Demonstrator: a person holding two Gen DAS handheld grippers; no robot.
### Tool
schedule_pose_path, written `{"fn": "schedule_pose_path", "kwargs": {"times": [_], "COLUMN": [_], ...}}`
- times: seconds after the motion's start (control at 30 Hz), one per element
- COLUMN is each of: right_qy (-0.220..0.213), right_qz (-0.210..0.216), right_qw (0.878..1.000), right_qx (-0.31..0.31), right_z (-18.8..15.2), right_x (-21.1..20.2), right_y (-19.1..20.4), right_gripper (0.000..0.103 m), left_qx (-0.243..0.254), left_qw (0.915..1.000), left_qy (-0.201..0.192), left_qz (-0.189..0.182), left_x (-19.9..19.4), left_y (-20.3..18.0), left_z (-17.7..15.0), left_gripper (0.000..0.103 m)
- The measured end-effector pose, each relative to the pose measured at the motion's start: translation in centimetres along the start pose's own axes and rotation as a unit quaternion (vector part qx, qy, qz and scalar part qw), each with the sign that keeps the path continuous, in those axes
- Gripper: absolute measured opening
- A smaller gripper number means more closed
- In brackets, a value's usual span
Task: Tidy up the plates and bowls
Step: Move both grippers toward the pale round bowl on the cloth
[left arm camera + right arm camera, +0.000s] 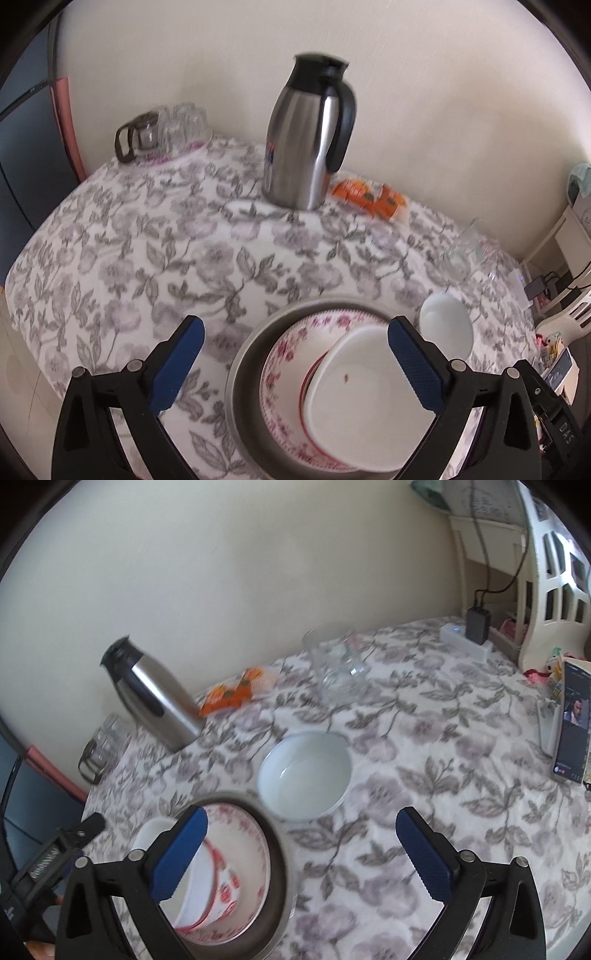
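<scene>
In the left wrist view a grey metal plate (240, 369) carries a pink-flowered plate (280, 354). On that plate a white bowl with a red rim (362, 406) lies tilted. My left gripper (295, 365) hangs open over this stack, gripping nothing. A separate plain white bowl (447, 325) stands on the cloth just right of the stack. From the right wrist, that white bowl (304, 775) is ahead of my open, empty right gripper (299, 853). The metal plate (280, 867), the flowered plate (251, 834) and the tilted bowl (218, 886) lie behind its left finger.
A steel thermos jug (306, 136), orange packets (369, 195), drinking glasses (177, 125) and a clear glass pitcher (465, 251) stand along the wall. A propped phone (572, 723) and a power strip (465, 638) sit at the right. The flowered tablecloth (147, 258) covers the table.
</scene>
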State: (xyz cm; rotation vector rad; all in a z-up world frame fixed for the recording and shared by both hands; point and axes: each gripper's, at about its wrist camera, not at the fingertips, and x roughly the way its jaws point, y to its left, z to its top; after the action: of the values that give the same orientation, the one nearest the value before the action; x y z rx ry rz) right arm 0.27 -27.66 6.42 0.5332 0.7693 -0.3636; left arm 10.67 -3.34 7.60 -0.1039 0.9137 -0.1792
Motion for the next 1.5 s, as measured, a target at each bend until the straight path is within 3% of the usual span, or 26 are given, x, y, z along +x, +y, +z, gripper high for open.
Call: {"fn": "schedule_pose_path", "kwargs": {"times": [0.33, 0.53, 0.77, 0.93, 1.17, 1.33, 1.5], "right_qy": [0.031, 0.043, 0.05, 0.058, 0.091, 0.109, 0.124], "right_qz": [-0.037, -0.037, -0.044, -0.034, -0.021, -0.031, -0.03], "right_qw": [0.998, 0.997, 0.996, 0.996, 0.994, 0.993, 0.991], "right_qx": [0.029, 0.06, 0.057, 0.054, 0.052, 0.045, 0.044], "right_z": [1.7, 2.8, 3.6, 3.6, 2.9, 2.3, 2.0], "right_x": [1.6, 2.3, 3.7, 5.2, 8.1, 9.8, 11.2], "right_y": [-4.8, -6.8, -7.1, -7.0, -6.5, -6.3, -6.1], "right_gripper": [0.103, 0.103, 0.103, 0.102, 0.09, 0.089, 0.083], "left_qx": [0.028, 0.059, 0.113, 0.156, 0.201, 0.213, 0.216], "left_qw": [0.9981, 0.9937, 0.9827, 0.975, 0.9615, 0.9514, 0.9455], "left_qy": [-0.039, 0.03, 0.111, 0.146, 0.186, 0.222, 0.243], "left_qz": [-0.04, -0.09, -0.095, -0.061, -0.02, 0.007, 0.021], "left_x": [-0.8, 1.2, 5.7, 8.3, 11.2, 13.8, 15.7], "left_y": [-3.7, -7.7, -12.7, -15.7, -17.9, -18.4, -18.6], "left_z": [2.4, 3.5, 2.8, 2.7, 2.6, 2.4, 2.4], "left_gripper": [0.1, 0.1, 0.1, 0.099, 0.096, 0.083, 0.083]}}
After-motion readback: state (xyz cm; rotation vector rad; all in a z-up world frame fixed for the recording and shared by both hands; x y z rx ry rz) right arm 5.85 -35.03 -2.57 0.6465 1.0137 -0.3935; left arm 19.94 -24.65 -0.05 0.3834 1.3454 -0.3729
